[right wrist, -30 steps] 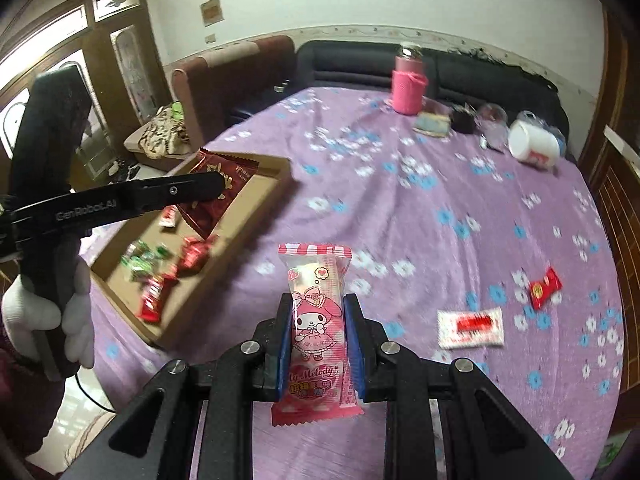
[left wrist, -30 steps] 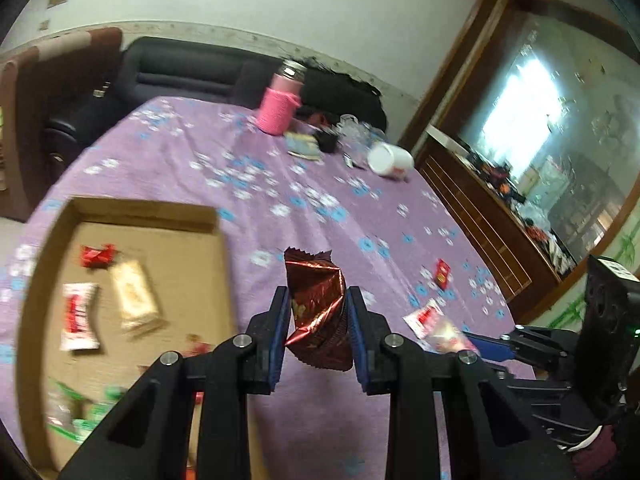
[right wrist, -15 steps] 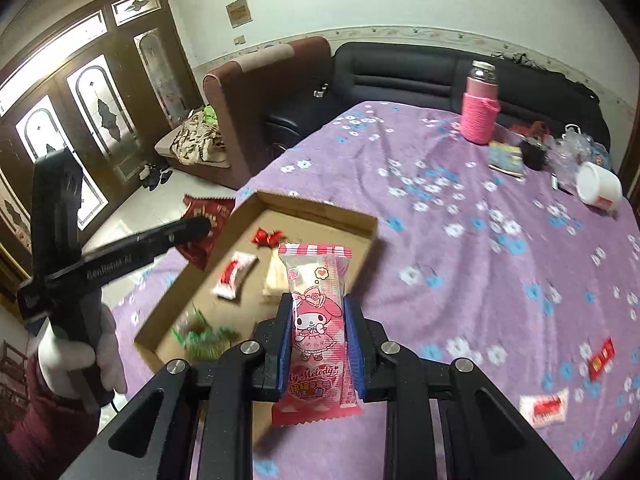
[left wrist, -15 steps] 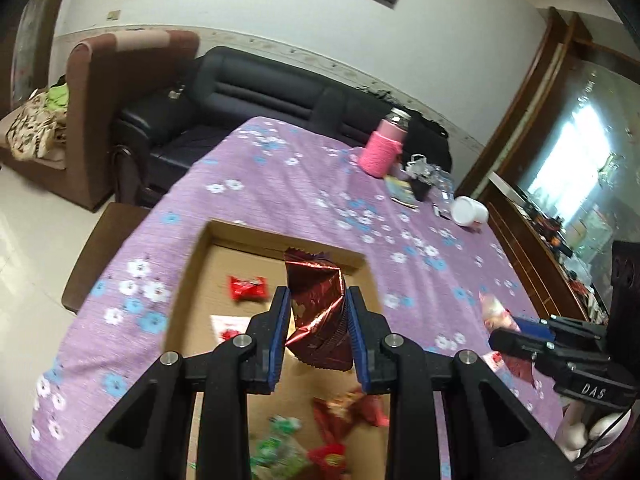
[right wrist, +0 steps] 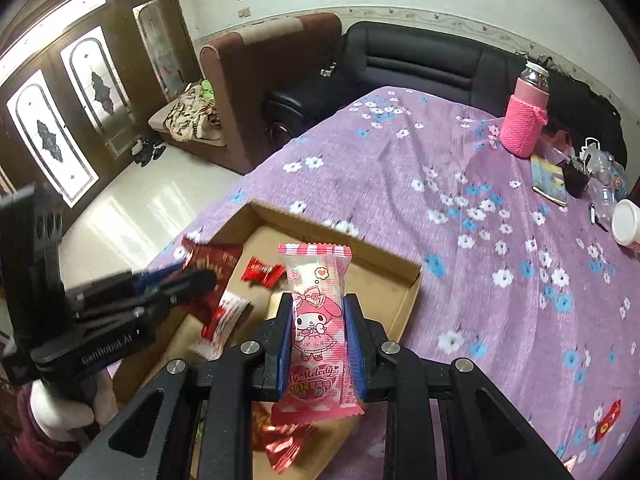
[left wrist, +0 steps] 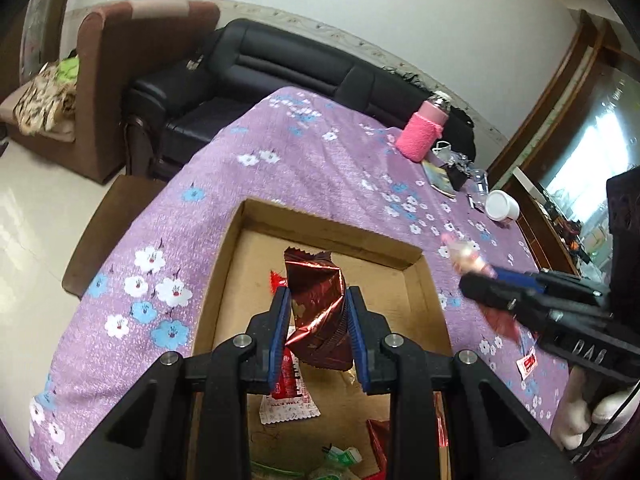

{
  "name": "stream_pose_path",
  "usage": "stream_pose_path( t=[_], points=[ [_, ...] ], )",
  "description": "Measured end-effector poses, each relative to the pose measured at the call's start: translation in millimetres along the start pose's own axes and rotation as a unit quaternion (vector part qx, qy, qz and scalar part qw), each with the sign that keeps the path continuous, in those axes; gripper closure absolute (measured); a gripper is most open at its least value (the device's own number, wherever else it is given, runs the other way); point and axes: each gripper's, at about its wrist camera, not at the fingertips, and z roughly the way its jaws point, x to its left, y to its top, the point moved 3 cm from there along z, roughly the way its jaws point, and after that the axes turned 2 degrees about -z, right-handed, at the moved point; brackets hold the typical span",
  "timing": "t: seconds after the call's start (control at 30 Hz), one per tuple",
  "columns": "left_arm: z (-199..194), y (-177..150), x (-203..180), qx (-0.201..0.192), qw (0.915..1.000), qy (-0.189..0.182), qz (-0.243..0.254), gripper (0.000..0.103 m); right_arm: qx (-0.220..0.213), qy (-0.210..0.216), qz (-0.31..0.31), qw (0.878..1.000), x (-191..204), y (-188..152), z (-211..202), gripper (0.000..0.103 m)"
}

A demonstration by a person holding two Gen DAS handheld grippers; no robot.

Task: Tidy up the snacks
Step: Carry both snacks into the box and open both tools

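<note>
My left gripper [left wrist: 316, 312] is shut on a dark red foil snack packet [left wrist: 318, 308], held above the inside of the shallow cardboard box [left wrist: 332, 230]. In the right wrist view my right gripper [right wrist: 318, 320] is shut on a pink cartoon-print snack packet [right wrist: 318, 320], over the same cardboard box [right wrist: 408, 300] near its right wall. Each gripper shows in the other's view: the right gripper [left wrist: 476, 272] at the box's right side, the left gripper [right wrist: 188, 276] over the box's left part. Several wrapped snacks [right wrist: 262, 272] lie in the box.
The box sits on a purple flowered tablecloth [right wrist: 460, 200] near the table's left edge. Loose snacks lie on the cloth [right wrist: 608, 424] at the right. A pink-sleeved bottle [right wrist: 522, 120], a white cup [right wrist: 628, 224] and small items stand at the far end. Sofas lie beyond.
Both grippers have swung left with their packets: the left one from over the cloth to above the box, the right one from the table's middle to the box's right side.
</note>
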Motion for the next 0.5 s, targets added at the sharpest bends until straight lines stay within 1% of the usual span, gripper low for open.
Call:
stream_pose_path(
  t=[0.13, 0.27, 0.33, 0.43, 0.5],
  points=[
    [5, 1, -3, 0.008, 0.9998, 0.015, 0.009, 0.076, -0.004, -0.004, 0.002, 1.0, -7, 9, 4, 0.077],
    [15, 2, -1, 0.02, 0.9996, 0.019, 0.003, 0.076, 0.017, 0.003, 0.02, 1.0, -10, 10, 26, 0.077],
    [21, 1, -1, 0.028, 0.9993, 0.023, 0.005, 0.076, 0.02, 0.011, 0.021, 1.0, -8, 9, 34, 0.077],
    [24, -3, 0, 0.035, 0.9989, 0.029, 0.002, 0.076, 0.038, 0.003, 0.016, 0.999, -1, 1, 48, 0.077],
    [23, -3, 1, 0.033, 0.9991, 0.029, -0.002, 0.075, 0.054, -0.004, 0.016, 0.998, 1, -7, 58, 0.077]
  ],
)
